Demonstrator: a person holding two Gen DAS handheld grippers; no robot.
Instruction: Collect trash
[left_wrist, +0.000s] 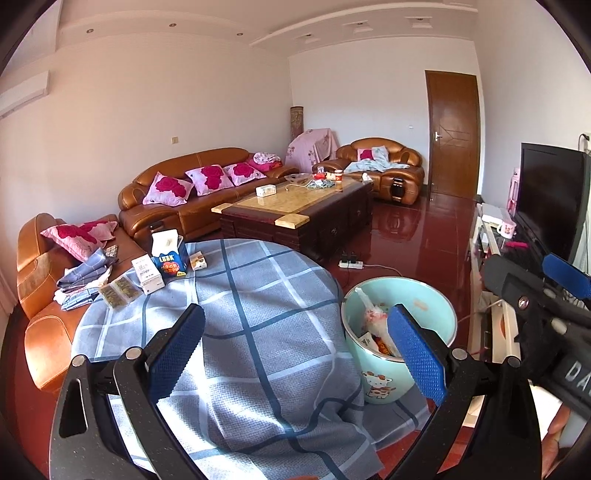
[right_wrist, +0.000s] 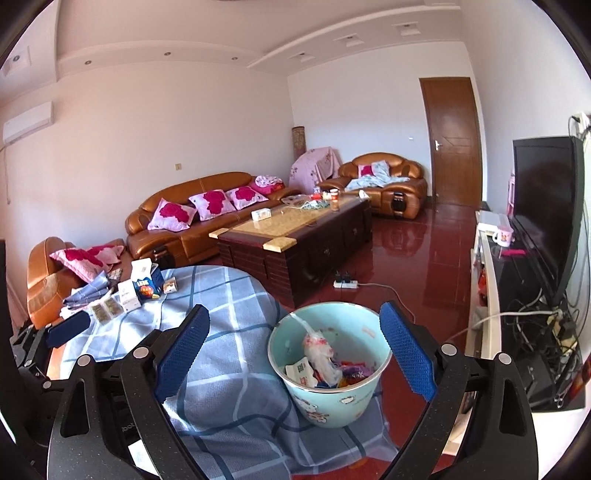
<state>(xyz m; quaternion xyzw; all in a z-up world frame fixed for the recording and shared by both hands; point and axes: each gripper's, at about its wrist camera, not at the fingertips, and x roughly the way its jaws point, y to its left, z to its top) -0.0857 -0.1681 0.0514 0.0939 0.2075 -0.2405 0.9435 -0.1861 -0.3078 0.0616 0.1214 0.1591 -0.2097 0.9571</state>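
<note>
A teal trash bin (left_wrist: 373, 384) with a cartoon print stands on the red floor beside the round table (left_wrist: 251, 332), which has a blue plaid cloth. In the bin (right_wrist: 332, 402) lie a crumpled clear plastic bag (right_wrist: 319, 350) and colourful wrappers. My left gripper (left_wrist: 295, 321) hangs open over the table edge with nothing between its fingers. My right gripper (right_wrist: 295, 314) is wide open above the bin and holds nothing. The right gripper (left_wrist: 554, 280) also shows at the right edge of the left wrist view. At the table's far left lie a blue box (left_wrist: 170, 262), white boxes and small packets.
Brown leather sofas (left_wrist: 192, 192) with pink cushions line the left wall. A dark coffee table (left_wrist: 299, 218) stands mid-room. A power strip (right_wrist: 345, 283) and its cable lie on the floor behind the bin. A TV (right_wrist: 543, 206) on a low stand with tangled cables is at the right.
</note>
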